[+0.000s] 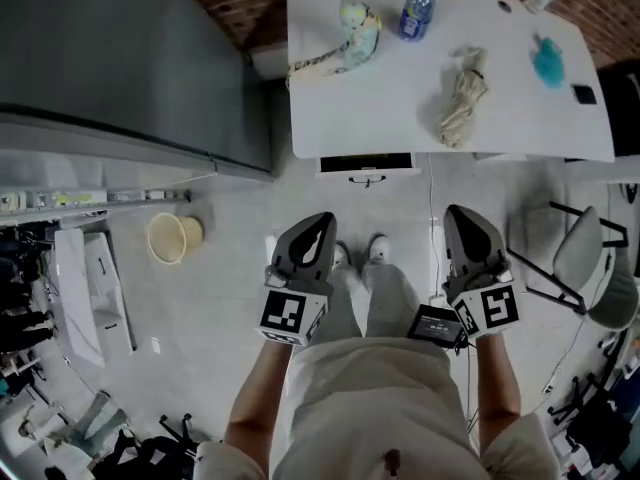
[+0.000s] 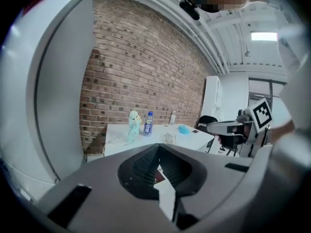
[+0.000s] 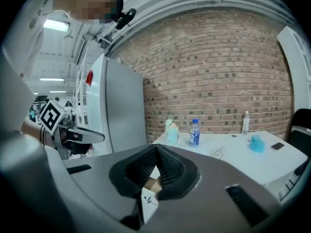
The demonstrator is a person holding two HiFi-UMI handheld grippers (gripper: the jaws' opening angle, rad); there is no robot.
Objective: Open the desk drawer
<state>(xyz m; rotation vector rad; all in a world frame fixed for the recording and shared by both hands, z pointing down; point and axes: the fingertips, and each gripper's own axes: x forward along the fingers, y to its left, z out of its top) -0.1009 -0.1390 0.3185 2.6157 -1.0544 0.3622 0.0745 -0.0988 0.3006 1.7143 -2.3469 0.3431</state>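
Both jaws closed and empty: left gripper [image 1: 318, 222] and right gripper [image 1: 459, 214] sit well short of the drawer [image 1: 365, 164] under the bench [image 1: 400, 103].

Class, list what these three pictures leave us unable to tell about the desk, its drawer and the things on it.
Drawer: head view, the desk top covers all but its front; contents hidden.
Water bottle: label too small to read in any view.
Pale bundle: too small to say cloth or umbrella.
Chair: head view, cut off by right edge.
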